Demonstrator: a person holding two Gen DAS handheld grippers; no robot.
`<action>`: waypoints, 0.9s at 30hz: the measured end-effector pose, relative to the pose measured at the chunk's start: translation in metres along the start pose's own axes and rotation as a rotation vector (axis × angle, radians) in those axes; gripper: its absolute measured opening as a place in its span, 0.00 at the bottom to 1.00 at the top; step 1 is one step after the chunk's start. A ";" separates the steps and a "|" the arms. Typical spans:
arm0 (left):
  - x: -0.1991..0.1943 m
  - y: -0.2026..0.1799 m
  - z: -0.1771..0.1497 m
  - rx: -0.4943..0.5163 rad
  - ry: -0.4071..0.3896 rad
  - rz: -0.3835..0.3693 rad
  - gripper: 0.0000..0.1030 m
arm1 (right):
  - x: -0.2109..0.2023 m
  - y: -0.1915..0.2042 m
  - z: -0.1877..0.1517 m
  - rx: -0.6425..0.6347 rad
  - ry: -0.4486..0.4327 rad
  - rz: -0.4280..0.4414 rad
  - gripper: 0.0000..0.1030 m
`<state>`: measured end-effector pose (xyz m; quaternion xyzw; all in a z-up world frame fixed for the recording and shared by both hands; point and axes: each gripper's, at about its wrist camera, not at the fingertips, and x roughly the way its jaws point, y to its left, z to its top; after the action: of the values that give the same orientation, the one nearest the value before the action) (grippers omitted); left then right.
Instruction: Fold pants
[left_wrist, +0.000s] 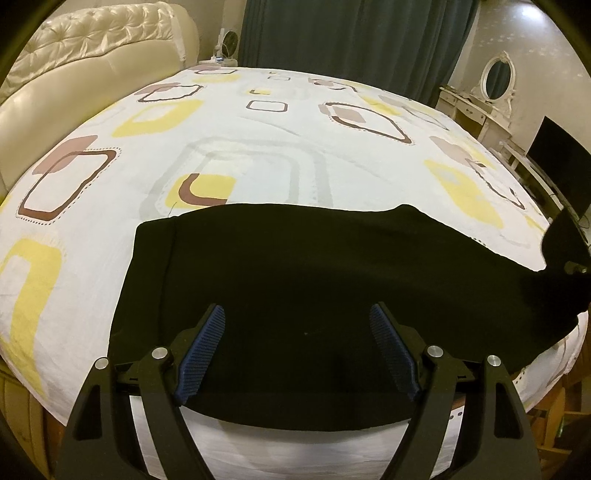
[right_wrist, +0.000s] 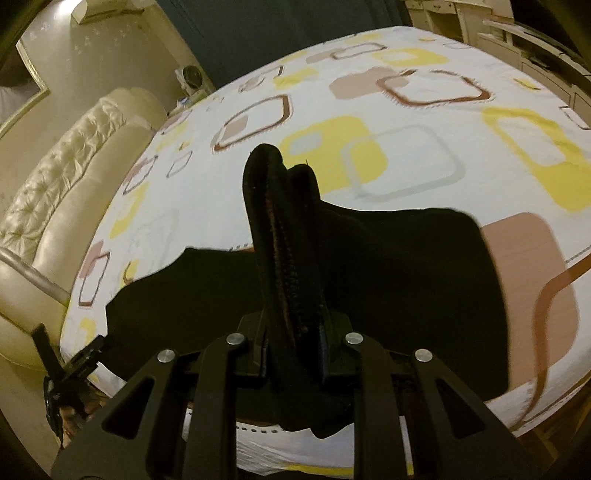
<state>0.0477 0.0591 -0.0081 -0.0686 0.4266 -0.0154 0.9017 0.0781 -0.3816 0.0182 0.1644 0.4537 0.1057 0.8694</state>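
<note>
Black pants (left_wrist: 295, 266) lie across the near edge of the bed, stretched from left to right and hanging a little over the front edge. My left gripper (left_wrist: 297, 314) is open just above the cloth, its blue pads (left_wrist: 201, 354) apart and empty. My right gripper (right_wrist: 291, 258) is shut on a bunched fold of the pants (right_wrist: 406, 258), which stands up between its fingers above the bed. The right gripper also shows at the right edge of the left wrist view (left_wrist: 565, 240), holding the far end of the pants.
The bed sheet (left_wrist: 240, 122) is white with yellow, brown and grey squares. A cream tufted headboard (left_wrist: 92, 44) is at the left. A dark curtain (left_wrist: 351, 37), a white dresser with an oval mirror (left_wrist: 498, 77) and a dark screen (left_wrist: 561, 162) stand beyond the bed.
</note>
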 end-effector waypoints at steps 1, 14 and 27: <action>0.000 0.000 0.000 0.000 -0.001 -0.002 0.78 | 0.006 0.004 -0.002 -0.009 0.008 -0.008 0.18; 0.000 -0.003 0.003 0.001 -0.003 -0.014 0.77 | 0.075 0.040 -0.032 -0.105 0.089 -0.124 0.19; 0.003 -0.007 0.001 0.019 0.001 -0.016 0.77 | 0.091 0.064 -0.044 -0.138 0.115 -0.106 0.23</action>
<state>0.0503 0.0516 -0.0087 -0.0631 0.4263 -0.0266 0.9020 0.0916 -0.2837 -0.0493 0.0734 0.5027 0.0997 0.8555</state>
